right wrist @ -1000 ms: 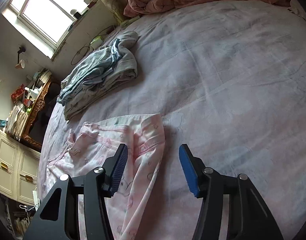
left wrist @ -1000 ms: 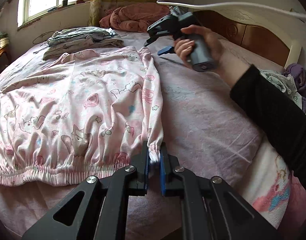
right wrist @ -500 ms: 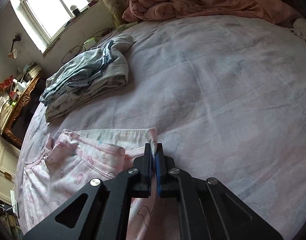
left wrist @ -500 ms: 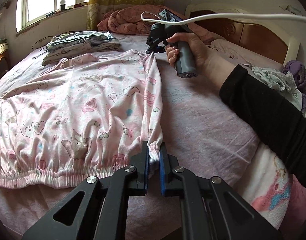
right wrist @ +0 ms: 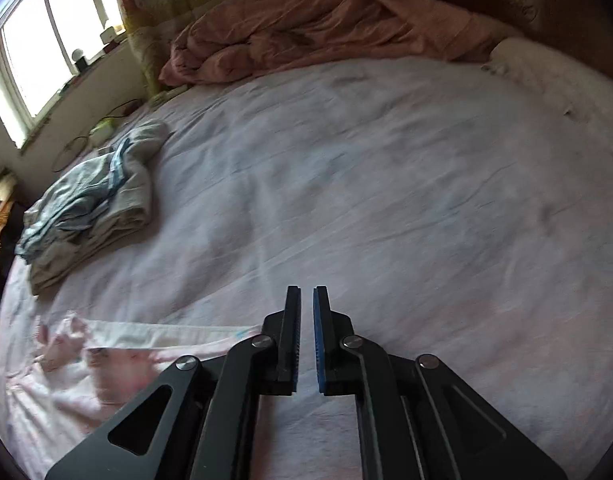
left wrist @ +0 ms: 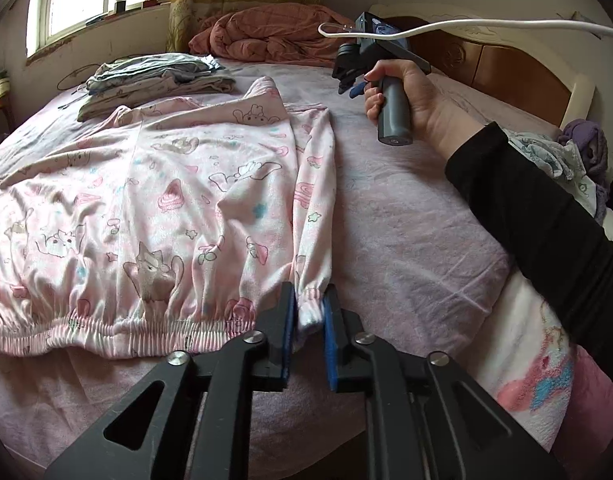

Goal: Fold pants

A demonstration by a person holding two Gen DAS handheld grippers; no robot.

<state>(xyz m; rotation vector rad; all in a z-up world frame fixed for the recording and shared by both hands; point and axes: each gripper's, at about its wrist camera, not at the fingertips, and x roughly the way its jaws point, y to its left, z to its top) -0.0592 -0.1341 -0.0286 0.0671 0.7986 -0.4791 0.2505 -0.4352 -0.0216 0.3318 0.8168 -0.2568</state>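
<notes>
Pants spread flat mid-bed, one side edge folded; most folding remains. Left gripper jaws opening around waistband corner. Right gripper empty, jaws opening, beside the hem.

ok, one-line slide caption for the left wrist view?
Left gripper opening around the pink pants waistband corner on the bed.

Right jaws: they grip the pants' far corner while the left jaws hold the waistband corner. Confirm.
Wrong on the right. The right wrist view shows the right gripper with nothing between its opening jaws, the pants lying beside it. The left gripper has the waistband corner between its jaws, also opening.
</notes>
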